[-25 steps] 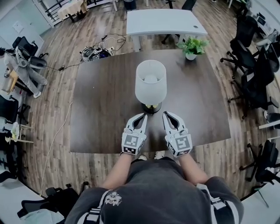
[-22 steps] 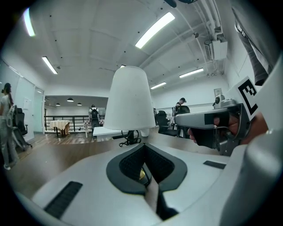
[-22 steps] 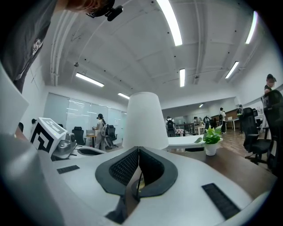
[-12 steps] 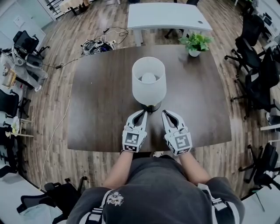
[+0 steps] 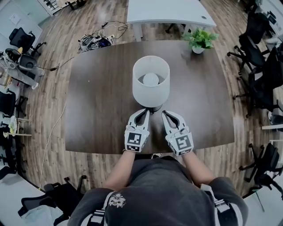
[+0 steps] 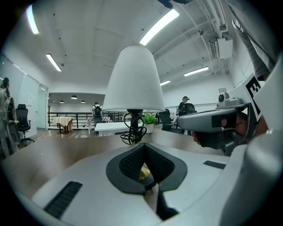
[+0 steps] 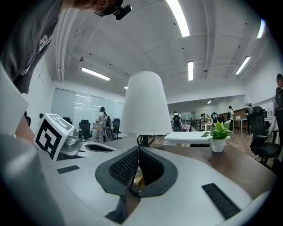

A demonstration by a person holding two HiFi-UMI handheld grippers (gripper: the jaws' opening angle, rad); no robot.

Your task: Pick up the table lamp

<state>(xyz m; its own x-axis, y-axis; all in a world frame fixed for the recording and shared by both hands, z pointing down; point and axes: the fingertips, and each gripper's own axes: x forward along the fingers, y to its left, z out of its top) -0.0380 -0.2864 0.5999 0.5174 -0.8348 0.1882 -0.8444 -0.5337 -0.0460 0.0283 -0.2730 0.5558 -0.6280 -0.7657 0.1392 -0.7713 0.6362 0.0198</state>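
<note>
1. Table (image 5: 97,97): a dark brown top. Both grippers are held over its near edge, and the rest of the surface extends ahead of them.

2. White desk (image 5: 168,11): it stands on the wooden floor well beyond the table's far edge, straight ahead of the grippers.

3. Table lamp (image 5: 151,84): it stands upright on the table directly ahead of the two grippers. Seen from the head view, the white tapered shade covers most of the dark round base. In each gripper view the shade rises above the jaw tips and the stem is on the jaw line.

4. Left gripper (image 5: 144,111): it points at the lamp base from the near left, with its tips just beside the base. The jaws are closed tip to tip and nothing is clamped. A yellowish part low on the lamp shows through the oval gap behind the tips.

5. Right gripper (image 5: 164,113): it points at the base from the near right, alongside the left gripper and apart from it. Its jaws are likewise closed together and empty.

6. Potted plant (image 5: 200,40): green leaves in a white pot on the far right of the table, well ahead of the right gripper.

7. Cord (image 6: 132,130): a dark coil bundled at the lamp stem under the shade, just ahead of the left gripper's tips
</note>
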